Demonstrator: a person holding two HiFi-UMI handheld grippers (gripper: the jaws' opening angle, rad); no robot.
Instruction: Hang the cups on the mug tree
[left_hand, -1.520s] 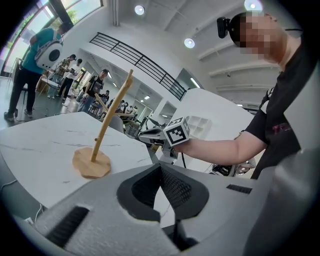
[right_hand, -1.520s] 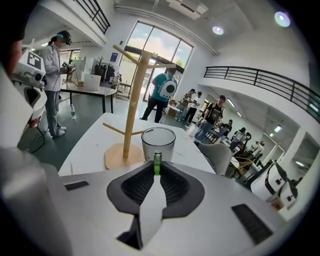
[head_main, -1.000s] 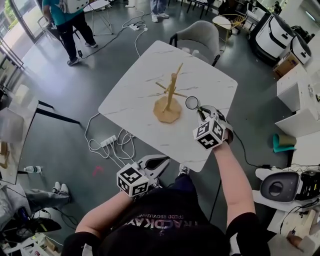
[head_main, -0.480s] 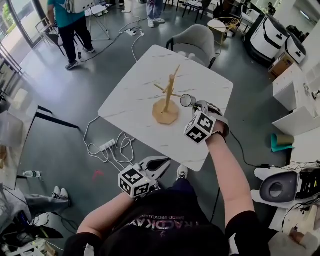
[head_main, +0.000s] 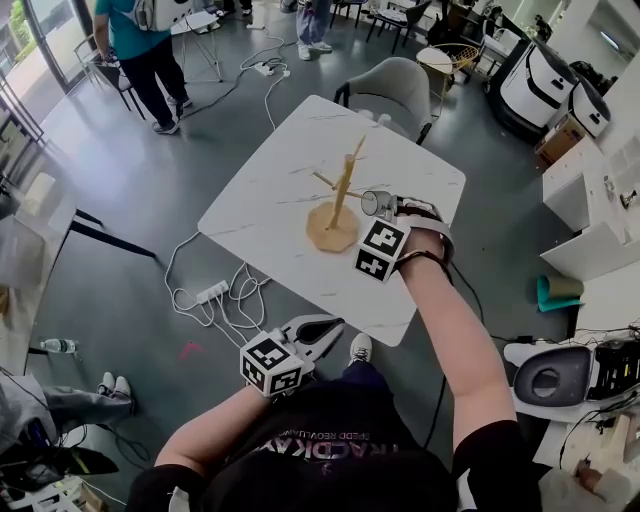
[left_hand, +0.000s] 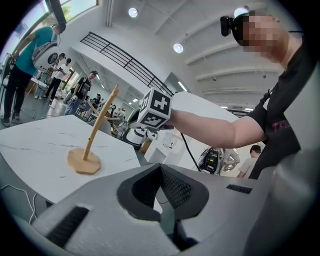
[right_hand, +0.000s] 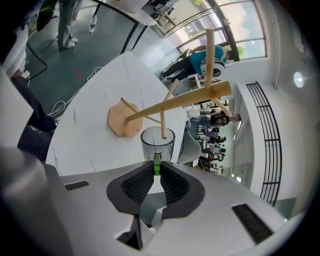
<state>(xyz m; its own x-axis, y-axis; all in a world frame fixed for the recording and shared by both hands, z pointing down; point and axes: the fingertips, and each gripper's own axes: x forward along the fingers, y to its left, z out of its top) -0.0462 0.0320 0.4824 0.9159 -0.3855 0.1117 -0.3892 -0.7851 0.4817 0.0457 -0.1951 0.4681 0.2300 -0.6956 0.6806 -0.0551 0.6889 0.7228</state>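
A wooden mug tree (head_main: 340, 192) stands mid-table on its flat base (head_main: 331, 228). My right gripper (head_main: 388, 207) is just right of it, shut on the green handle (right_hand: 157, 164) of a clear glass cup (head_main: 376, 203). In the right gripper view the cup (right_hand: 157, 142) hangs off the jaws with the end of a tree peg (right_hand: 162, 122) at its mouth, and the tree (right_hand: 175, 102) lies slanted across the frame. My left gripper (head_main: 322, 327) is held low by the table's near edge, shut on nothing. From the left gripper view the tree (left_hand: 98, 125) is at the left.
The white marble table (head_main: 270, 190) has a grey chair (head_main: 395, 80) at its far side. A power strip and cables (head_main: 215, 292) lie on the floor at the left. People stand at the far left (head_main: 150, 50). White machines (head_main: 545, 75) are at the far right.
My right gripper has carried the cup left and a little farther out, up against the mug tree. The left gripper has stayed low by the near edge.
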